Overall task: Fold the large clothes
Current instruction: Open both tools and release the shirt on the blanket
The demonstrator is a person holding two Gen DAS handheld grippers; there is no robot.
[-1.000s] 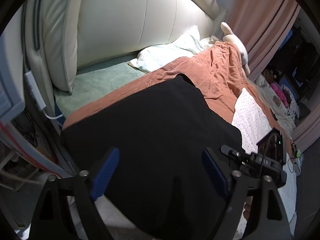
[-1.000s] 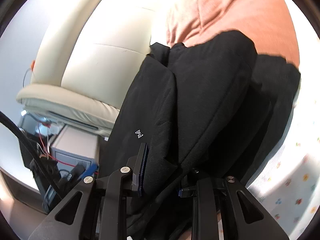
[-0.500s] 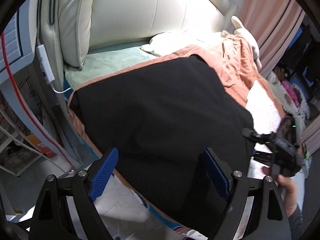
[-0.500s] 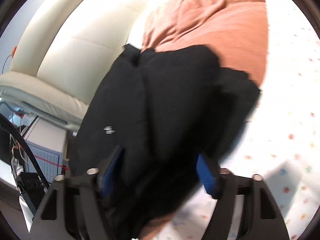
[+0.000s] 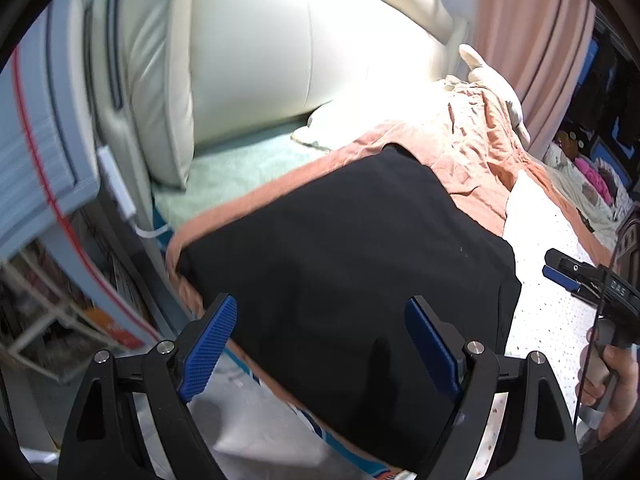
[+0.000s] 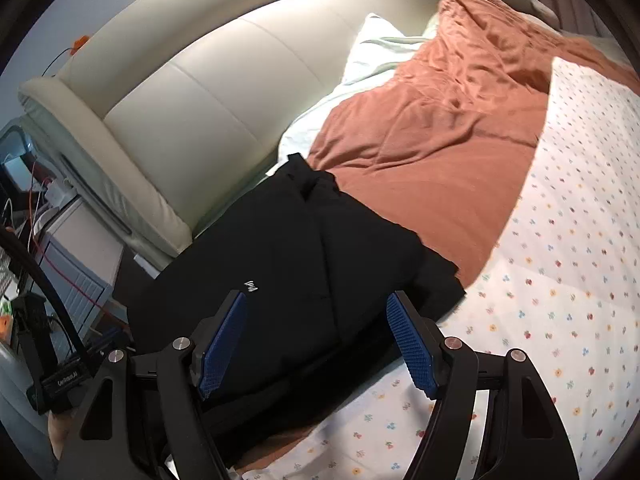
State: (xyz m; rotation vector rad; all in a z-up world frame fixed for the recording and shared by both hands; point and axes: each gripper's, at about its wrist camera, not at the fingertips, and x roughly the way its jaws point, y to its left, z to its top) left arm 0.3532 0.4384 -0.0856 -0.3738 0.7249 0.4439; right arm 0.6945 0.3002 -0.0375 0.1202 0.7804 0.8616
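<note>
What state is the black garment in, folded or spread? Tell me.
Folded. The black garment lies on the bed as a compact stack with layered panels and overlapping edges, and both grippers, left gripper and right gripper, are open, off it.

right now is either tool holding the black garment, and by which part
Nothing is held. The left tool and right tool both stand open above the folded black garment, which lies on the bed.

Small white bracketed logo on the black garment (image 6: 280, 276), letters too small to read.
</note>
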